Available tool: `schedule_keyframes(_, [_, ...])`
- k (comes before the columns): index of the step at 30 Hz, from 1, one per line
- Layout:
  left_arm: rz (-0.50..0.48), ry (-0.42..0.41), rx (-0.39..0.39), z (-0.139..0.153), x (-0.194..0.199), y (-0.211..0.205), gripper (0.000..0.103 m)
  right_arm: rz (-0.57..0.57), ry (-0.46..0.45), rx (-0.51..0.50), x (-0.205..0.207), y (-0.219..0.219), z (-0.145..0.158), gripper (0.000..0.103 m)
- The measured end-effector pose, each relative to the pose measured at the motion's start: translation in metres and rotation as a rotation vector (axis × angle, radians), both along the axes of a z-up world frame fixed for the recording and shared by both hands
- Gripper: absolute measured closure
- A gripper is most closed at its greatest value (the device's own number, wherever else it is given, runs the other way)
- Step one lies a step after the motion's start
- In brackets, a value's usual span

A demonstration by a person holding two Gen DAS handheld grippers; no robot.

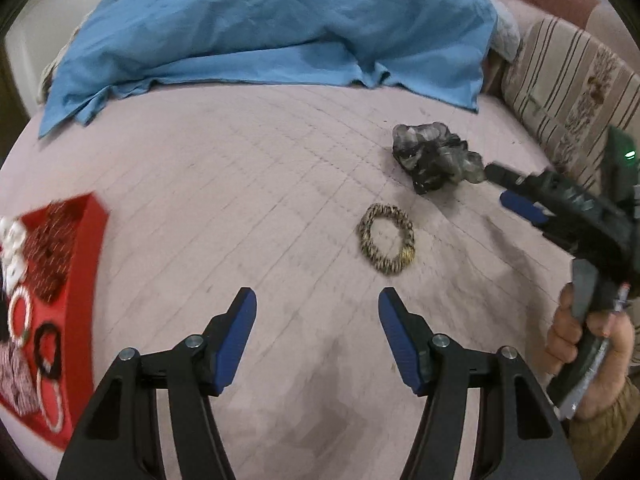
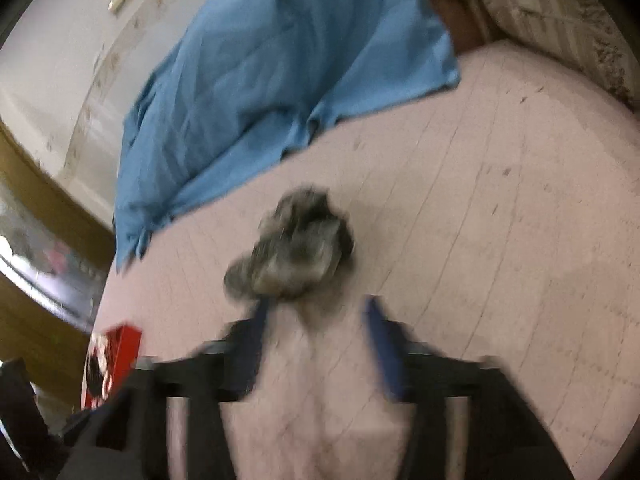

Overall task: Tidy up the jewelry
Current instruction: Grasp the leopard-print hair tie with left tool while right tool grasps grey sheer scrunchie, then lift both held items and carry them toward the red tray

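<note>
**Both tongs open over the pink bed cover, scrunchie ahead of your right hand**

Your left tongs hang with their blue pads spread wide apart and hold nothing; only the pink quilted bed cover shows between them. Just beyond the right-hand pad lies the gold-and-black braided bracelet, flat on the cover and touching neither tool.

Farther back and to the right sits the grey, sheer scrunchie, bunched in a heap. Your right tongs reach in from the right edge of the left view, tips just beside the scrunchie. The right wrist view is blurred, but those tongs stand parted, with the scrunchie directly ahead; its near edge overlaps the left pad's tip, though whether they touch cannot be told. Your right hand grips the tool's handle.

At the left edge rests the red tray, already holding white ring bracelets, a dark hair tie and patterned pieces. A rumpled blue sheet covers the far part of the bed, and a striped cushion leans at the right.
</note>
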State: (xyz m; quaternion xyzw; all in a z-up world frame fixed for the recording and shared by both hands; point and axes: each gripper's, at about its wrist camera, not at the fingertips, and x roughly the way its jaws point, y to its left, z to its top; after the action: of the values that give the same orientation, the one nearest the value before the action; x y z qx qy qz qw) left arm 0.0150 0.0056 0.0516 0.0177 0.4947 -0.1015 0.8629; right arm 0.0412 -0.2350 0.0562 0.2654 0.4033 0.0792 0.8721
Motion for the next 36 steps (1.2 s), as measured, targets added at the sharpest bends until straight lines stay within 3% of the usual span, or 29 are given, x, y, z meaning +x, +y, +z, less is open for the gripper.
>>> schedule_keyframes(2, [-0.009,0.022,0.009,-0.007,0.014,-0.01,0.059,-0.007,-0.019,0.05,0.008,-0.007,-0.001,0.039])
schedule_keyframes(4, [-0.009,0.042,-0.002,-0.012,0.028,-0.019,0.063,-0.011,-0.022,0.09,0.019,-0.01,-0.004,0.039])
schedule_keyframes(7, [-0.008,0.05,-0.007,-0.019,0.044,-0.03,0.063,0.001,-0.029,0.137,0.031,-0.011,-0.007,0.039])
schedule_keyframes(16, [-0.016,0.091,0.004,-0.04,0.065,-0.048,0.063,0.022,-0.005,0.096,0.057,-0.004,-0.02,0.04])
schedule_keyframes(19, [-0.013,0.068,0.026,-0.044,0.067,-0.052,0.063,0.036,0.009,0.069,0.065,-0.001,-0.026,0.05])
schedule_keyframes(25, [-0.026,0.064,0.072,-0.044,0.067,-0.061,0.064,0.082,0.039,0.107,0.069,0.005,-0.033,0.074])
schedule_keyframes(27, [-0.053,0.075,0.074,-0.042,0.065,-0.063,0.09,0.088,0.042,0.111,0.069,0.006,-0.031,0.08])
schedule_keyframes(28, [-0.062,0.086,0.074,-0.042,0.064,-0.063,0.098,0.091,0.041,0.113,0.068,0.007,-0.03,0.081])
schedule_keyframes(36, [-0.062,0.043,0.035,-0.015,0.041,-0.051,0.098,0.082,0.018,0.105,0.059,0.008,-0.016,0.083])
